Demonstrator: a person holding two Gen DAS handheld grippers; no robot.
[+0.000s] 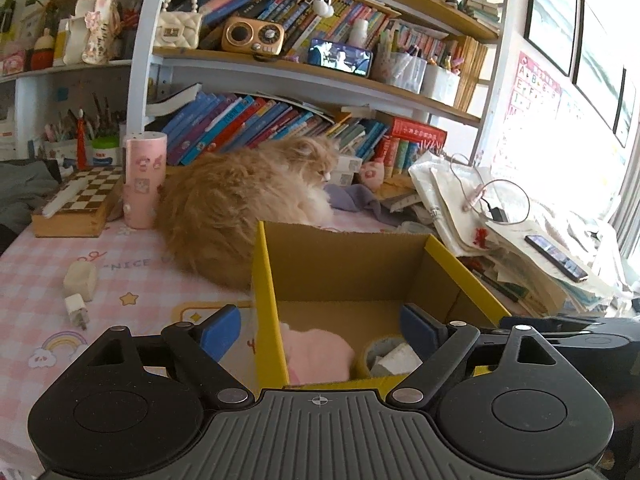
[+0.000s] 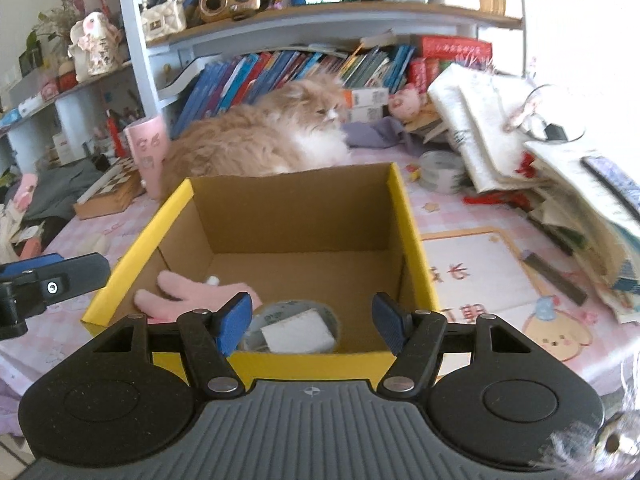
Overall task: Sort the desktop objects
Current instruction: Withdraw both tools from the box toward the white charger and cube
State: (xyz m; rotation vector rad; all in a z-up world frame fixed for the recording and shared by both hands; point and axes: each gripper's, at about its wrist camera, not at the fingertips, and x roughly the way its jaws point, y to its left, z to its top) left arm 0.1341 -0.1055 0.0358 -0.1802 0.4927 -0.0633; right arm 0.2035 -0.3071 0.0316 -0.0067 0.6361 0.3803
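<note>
A bookshelf (image 1: 304,60) crammed with books is rising behind a surface (image 1: 36,248) that is wearing a pink checked cloth. The landmark is the yellow cardboard box (image 2: 404,208), which is standing open-topped on that cloth. Behind the box a fluffy ginger cat (image 2: 256,136) is lying, and beyond the cat's tail end a pink tumbler (image 1: 142,180) is standing upright beside a chessboard case (image 1: 80,200). Left of the box two white chargers (image 1: 80,288) are lying on the cloth. Right of the box a roll of clear tape (image 2: 442,170) is resting beside a heap of papers (image 2: 496,136), with a phone (image 1: 556,258) lying on top.

Inside the box a pink plush toy (image 2: 188,300) is lying at the near left, and a tape roll (image 2: 296,328) with a white block (image 2: 298,334) inside it is sitting by the near wall.

The left tongs (image 1: 320,330) are hovering over the box's near left corner, spread wide and gripping nothing. The right tongs (image 2: 314,320) are hanging above the near wall, parted about halfway, with nothing pressed between the blue pads (image 2: 234,322).
</note>
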